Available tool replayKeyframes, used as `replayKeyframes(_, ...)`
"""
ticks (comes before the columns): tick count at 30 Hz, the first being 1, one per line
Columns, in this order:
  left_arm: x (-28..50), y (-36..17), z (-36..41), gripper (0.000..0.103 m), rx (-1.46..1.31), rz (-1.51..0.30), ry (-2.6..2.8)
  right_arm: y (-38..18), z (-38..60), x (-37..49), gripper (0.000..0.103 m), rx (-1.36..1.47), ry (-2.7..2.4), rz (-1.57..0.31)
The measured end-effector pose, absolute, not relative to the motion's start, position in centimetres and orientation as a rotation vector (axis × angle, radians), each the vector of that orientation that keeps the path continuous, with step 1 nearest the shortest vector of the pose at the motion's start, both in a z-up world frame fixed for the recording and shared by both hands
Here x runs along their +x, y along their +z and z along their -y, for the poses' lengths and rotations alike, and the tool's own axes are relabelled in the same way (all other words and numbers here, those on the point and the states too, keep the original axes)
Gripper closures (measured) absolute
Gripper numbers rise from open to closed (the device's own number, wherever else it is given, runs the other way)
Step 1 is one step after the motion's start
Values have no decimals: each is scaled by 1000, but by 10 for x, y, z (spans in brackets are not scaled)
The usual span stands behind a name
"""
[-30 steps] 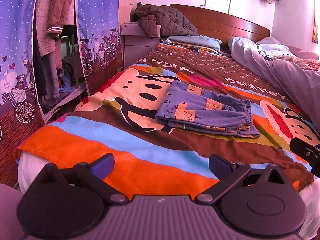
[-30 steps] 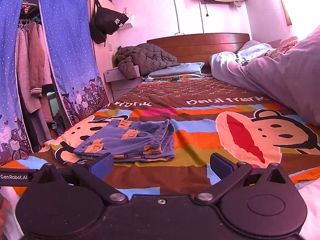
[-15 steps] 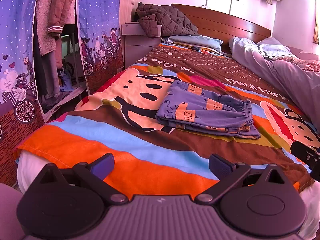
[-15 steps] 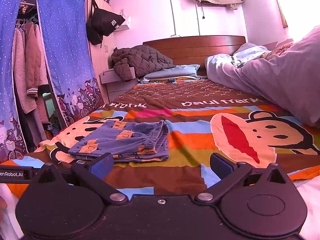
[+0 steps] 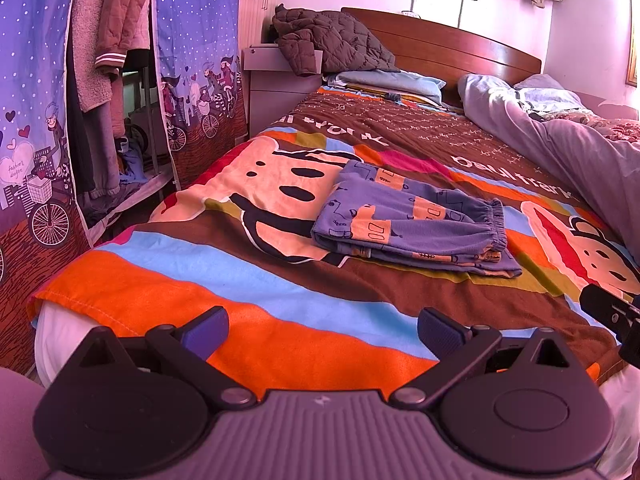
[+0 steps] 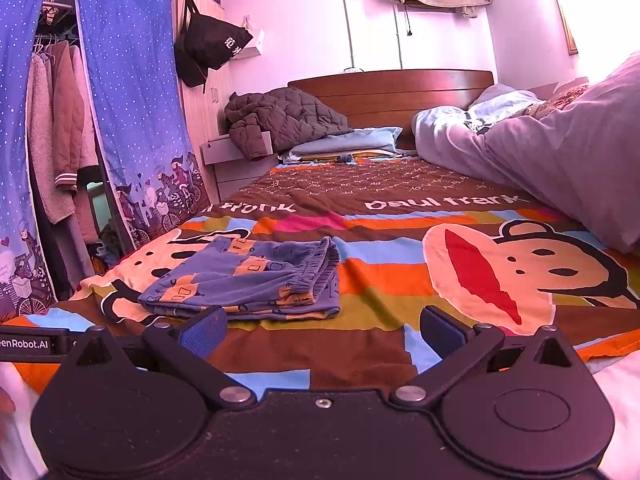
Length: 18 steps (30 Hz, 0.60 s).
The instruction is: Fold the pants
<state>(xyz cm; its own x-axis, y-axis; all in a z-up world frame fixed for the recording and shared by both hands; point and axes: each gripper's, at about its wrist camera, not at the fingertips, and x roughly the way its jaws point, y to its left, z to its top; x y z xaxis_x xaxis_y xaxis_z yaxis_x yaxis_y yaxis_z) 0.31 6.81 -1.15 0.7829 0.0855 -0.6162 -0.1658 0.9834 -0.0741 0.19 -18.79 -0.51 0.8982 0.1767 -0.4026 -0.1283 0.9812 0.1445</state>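
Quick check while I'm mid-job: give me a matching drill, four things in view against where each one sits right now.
Things:
1. pants
2. quilted jacket
3. black bag
4. left gripper

Places:
A. hanging on the cabinet side
B. open, above the bedspread's foot edge
C. folded, flat on the bedspread
D. heaped by the headboard, partly on the nightstand

Pairs: 1-C, 2-D, 3-A, 4-B

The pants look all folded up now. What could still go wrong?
The folded pants lie loose on the soft bedspread, so a bump from the open left gripper or open right gripper might undo the fold. The bottom layer sticks out past the top, so the stack may look a bit uneven.
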Motion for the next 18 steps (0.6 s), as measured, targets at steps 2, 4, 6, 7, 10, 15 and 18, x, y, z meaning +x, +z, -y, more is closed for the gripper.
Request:
replayKeyframes(2,3,-11,-68,0,-126,-658,136,-5,188,2,1,116,158,-428)
replayKeyframes(4,3,-11,-68,0,-126,-658,136,-5,188,2,1,116,159,-429)
replayKeyframes(6,3,-11,-68,0,-126,-658,136,-6,188,2,1,116,160,-432)
replayKeyframes(7,3,-11,-68,0,-126,-658,136,-7,187,1,1,116,161,-432)
replayKeyframes(10,3,-12,-68,0,-131,-656,136,-7,187,1,1,118,169,-435)
replayKeyframes(15,4,-11,-70,0,-142,-653,139,-9,187,0,1,117,187,-435)
replayKeyframes(18,4,-10,-70,0,-139,-654,140,-8,187,1,1,114,190,-435)
